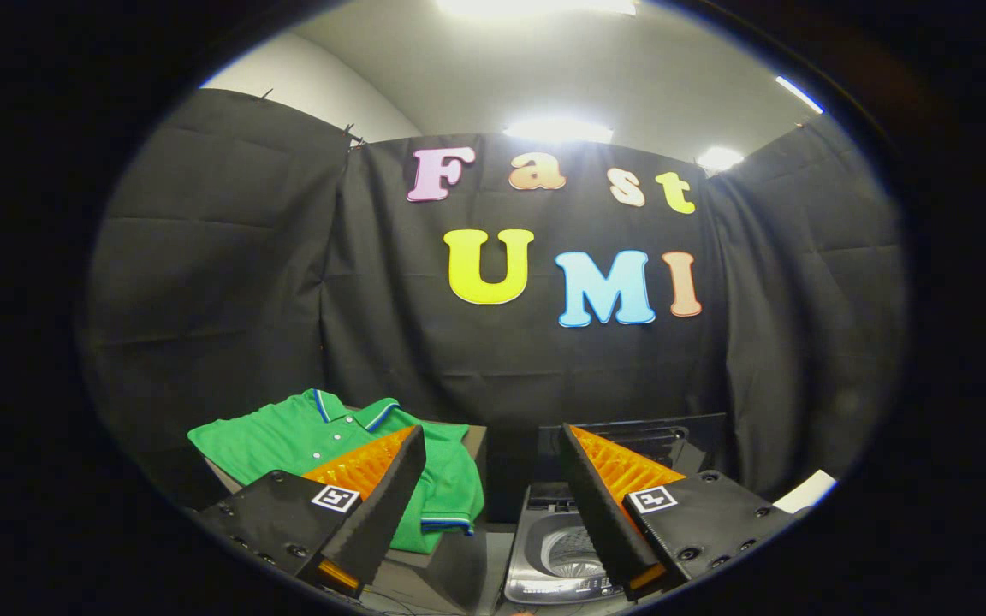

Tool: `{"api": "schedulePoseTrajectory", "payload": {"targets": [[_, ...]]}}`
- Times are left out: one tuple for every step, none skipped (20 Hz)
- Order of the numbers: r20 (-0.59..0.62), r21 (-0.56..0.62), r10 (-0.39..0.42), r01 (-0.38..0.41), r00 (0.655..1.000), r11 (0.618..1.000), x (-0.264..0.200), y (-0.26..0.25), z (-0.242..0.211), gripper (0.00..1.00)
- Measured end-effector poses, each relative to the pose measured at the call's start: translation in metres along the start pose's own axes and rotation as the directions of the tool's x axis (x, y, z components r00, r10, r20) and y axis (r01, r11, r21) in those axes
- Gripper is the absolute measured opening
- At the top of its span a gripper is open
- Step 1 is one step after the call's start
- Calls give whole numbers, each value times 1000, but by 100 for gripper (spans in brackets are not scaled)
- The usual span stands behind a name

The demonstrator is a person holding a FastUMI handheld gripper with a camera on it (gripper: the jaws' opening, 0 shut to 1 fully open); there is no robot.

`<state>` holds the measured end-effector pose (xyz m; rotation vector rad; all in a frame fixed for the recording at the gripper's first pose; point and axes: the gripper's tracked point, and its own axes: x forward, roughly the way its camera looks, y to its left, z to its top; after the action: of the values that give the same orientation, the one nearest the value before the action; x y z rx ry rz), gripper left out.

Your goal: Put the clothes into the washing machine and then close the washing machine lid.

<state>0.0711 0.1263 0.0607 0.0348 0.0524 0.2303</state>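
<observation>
A black cloth wall (pixel 493 359) closes off the booth behind everything, with a pale ceiling (pixel 544 68) and bright ceiling lights (pixel 558 130) above it. Below the wall, beyond the left finger, stands a dark box-like stand (pixel 446 565), serving as a counter. Spread flat over its top lies the green polo shirt (pixel 288 441), collar toward the wall, blue and white trim on the collar and on the sleeve cuff, one sleeve hanging over the stand's near edge.

Beside the stand, beyond the right finger, sits the small washing machine (pixel 536 582). Its lid (pixel 698 432) stands raised at the back, and the pale drum (pixel 566 547) shows open beneath it. The shirt and the machine are apart, with a dark gap between the stand and the machine. A small white object (pixel 805 492) lies off to the right of the machine; what it is cannot be told from this angle.

The claw (pixel 487 438) hangs well short of both, its two fingers spread wide with nothing between them, the left tip over the shirt's hem side and the right tip over the machine's rear.
</observation>
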Motion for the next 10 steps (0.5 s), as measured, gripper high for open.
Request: {"api": "schedulePoseTrajectory", "payload": {"targets": [[-9,-1,15,-15,1000,1000,5,8,0,98],[-12,1,33,-33,999,999,11,20,1,98],[-14,3,51,-51,999,999,15,31,3,98],[-17,2,70,-70,997,998,20,41,5,98],[-21,-2,86,-86,996,996,25,51,5,98],[-26,-7,99,-100,995,995,29,60,5,98],[-35,-8,113,-114,993,994,32,68,4,98],[-45,-8,128,-129,991,992,36,77,2,98],[-55,-8,141,-142,988,990,39,85,0,98],[-65,-10,150,-151,986,988,42,92,-2,98]]}}
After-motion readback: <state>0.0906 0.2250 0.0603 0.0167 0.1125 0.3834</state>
